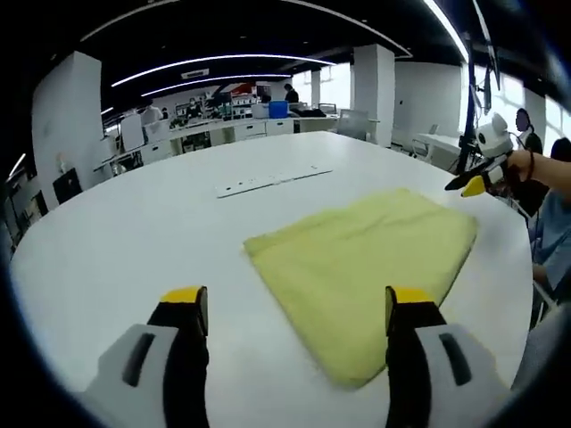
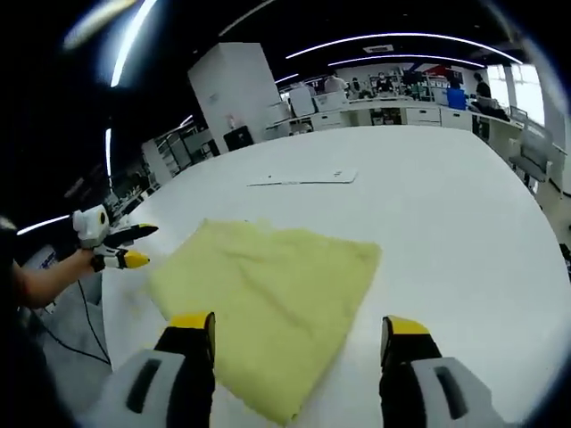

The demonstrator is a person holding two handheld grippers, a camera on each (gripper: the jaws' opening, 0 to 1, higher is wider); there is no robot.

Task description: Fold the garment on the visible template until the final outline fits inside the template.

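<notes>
Yellow garment [image 1: 366, 267] lies folded on white table [image 1: 134, 232]; both grippers [image 1: 299, 312] [image 2: 299, 334] released, hovering. Next: check outline against template.

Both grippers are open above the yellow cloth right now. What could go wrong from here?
1. The yellow cloth lies near the white table edge by the person; a pull that way might drag it off.
2. The white strip lies apart, beyond the cloth; folding here may miss it, if that is the template.
</notes>
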